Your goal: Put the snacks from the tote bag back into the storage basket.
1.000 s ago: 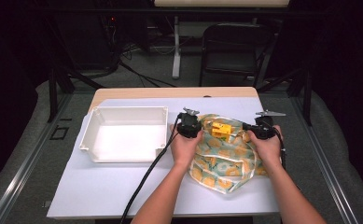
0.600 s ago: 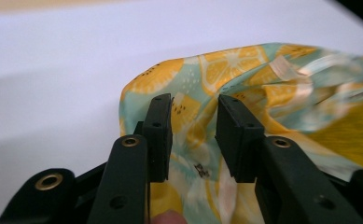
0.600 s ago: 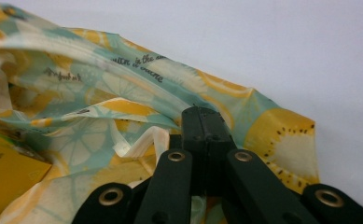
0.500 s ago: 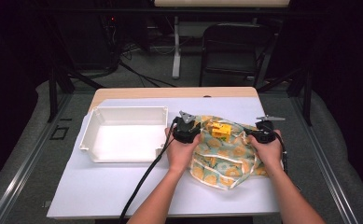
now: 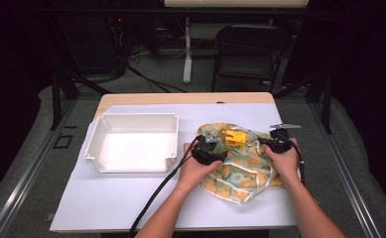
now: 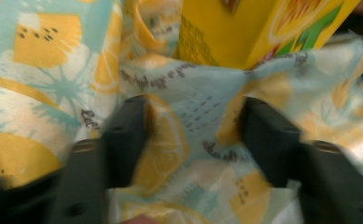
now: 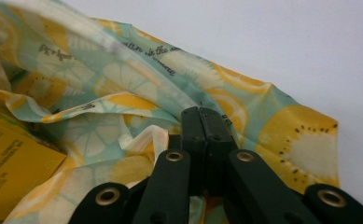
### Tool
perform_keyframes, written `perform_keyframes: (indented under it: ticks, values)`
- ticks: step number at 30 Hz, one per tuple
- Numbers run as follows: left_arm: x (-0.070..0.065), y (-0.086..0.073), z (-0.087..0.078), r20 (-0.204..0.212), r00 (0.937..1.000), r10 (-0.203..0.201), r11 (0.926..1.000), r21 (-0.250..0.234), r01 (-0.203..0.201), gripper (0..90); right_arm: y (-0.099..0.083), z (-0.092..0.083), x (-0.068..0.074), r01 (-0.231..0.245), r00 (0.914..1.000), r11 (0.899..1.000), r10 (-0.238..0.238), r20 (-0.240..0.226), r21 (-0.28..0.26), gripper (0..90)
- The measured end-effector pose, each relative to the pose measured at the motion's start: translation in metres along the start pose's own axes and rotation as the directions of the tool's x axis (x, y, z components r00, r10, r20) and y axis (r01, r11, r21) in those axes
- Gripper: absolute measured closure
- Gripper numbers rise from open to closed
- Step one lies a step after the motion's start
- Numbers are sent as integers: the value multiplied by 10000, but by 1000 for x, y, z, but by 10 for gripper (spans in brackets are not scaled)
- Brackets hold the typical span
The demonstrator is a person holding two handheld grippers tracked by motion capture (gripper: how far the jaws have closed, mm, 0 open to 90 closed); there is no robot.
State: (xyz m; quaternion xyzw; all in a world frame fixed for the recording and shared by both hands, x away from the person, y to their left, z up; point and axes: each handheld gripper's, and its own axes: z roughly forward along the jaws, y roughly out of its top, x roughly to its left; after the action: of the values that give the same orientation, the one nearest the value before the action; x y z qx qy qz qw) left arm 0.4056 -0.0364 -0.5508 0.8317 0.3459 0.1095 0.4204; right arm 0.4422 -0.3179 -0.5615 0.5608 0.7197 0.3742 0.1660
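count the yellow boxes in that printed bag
1: a yellow box sits in the open mouth of the printed bag, between the left claw and the right claw. The cloth could hide more.

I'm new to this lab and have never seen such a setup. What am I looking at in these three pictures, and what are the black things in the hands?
A person at a table holds a hand-held gripper in each hand, each with two black jaws and a small camera. The high view looks down from above. There the left gripper and the right gripper work on a lemon-print fabric bag with a yellow box inside. A white tray sits left of the bag. The left gripper view looks along its jaws: they have just been opening, with bag fabric loose between them. The right gripper view shows its jaws shut on the bag's edge.
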Motion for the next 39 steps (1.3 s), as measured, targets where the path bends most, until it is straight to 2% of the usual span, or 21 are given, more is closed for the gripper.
perform_keyframes:
  ticks: [1,3,5,8,10,14,16,19,20,23,25,26,27,29,31,33,34,35,36,38,39]
  values:
    - [-2,0,0,-8,9998,175,9998,135,-174,667,0,0,0,55,10000,10000,-55,28,20,898]
    - [-6,-3,0,-225,9970,744,9957,564,-730,838,0,0,1,91,10000,9999,-91,-42,72,899]
    - [-5,-5,-3,126,9976,677,9949,745,-685,894,0,0,1,106,9999,9999,-106,-19,94,900]
    - [-5,-12,-8,424,9970,654,9914,1106,-698,900,1,0,3,118,9996,9999,-119,258,27,900]
    - [-5,-19,-10,349,9964,775,9884,1282,-814,900,1,0,2,54,9985,10000,-52,552,-34,900]
    - [0,-27,-16,584,9980,225,9946,996,-283,898,2,-1,-2,-167,9981,9998,162,597,75,900]
    - [-1,-28,-19,596,9982,71,9980,627,-108,817,2,-3,-1,-122,9993,9999,121,367,28,820]
    - [-6,-23,-28,551,9984,83,9999,-105,-78,684,3,-15,3,72,10000,9990,-75,-50,-441,646]
    - [-8,-20,-32,511,9987,54,9994,-347,-37,628,3,-21,5,48,9997,9969,-67,-228,-789,577]
    - [-10,-10,-45,374,9993,55,9939,-1101,-13,576,4,-39,7,156,9981,9890,-242,-568,-1471,469]
    - [-9,-6,-51,175,9998,-14,9887,-1501,40,552,4,-51,7,281,9960,9800,-441,-773,-1969,438]
    - [-7,-5,-52,164,9998,-134,9859,-1664,159,551,4,-56,7,457,9950,9781,-627,-782,-2031,430]
    - [-5,-5,-53,136,9994,-332,9836,-1767,350,557,4,-61,8,411,9950,9711,-611,-786,-2352,425]
    - [-2,-7,-50,257,9978,-618,9842,-1648,652,623,6,-73,8,440,9931,9622,-715,-933,-2688,418]
    - [-3,-9,-43,311,9972,-678,9880,-1370,715,668,8,-82,11,490,9916,9537,-820,-999,-2967,404]
    - [-4,-12,-36,217,9962,-844,9904,-1084,863,695,11,-95,20,804,9868,9416,-1215,-1073,-3269,385]
    - [-4,-15,-32,168,9944,-1039,9894,-1007,1051,695,11,-95,20,804,9868,9416,-1215,-1073,-3269,385]
    - [-4,-18,-28,139,9919,-1260,9866,-1027,1267,698,12,-99,24,843,9856,9363,-1287,-1097,-3409,385]
    - [-5,-19,-26,110,9908,-1349,9860,-978,1354,702,13,-103,29,862,9830,9303,-1377,-1216,-3567,385]
    - [-6,-23,-20,18,9894,-1453,9857,-865,1449,709,14,-109,36,982,9781,9265,-1571,-1363,-3632,388]
    - [-7,-24,-18,-75,9891,-1470,9854,-874,1458,709,14,-111,41,1088,9721,9224,-1767,-1546,-3706,393]
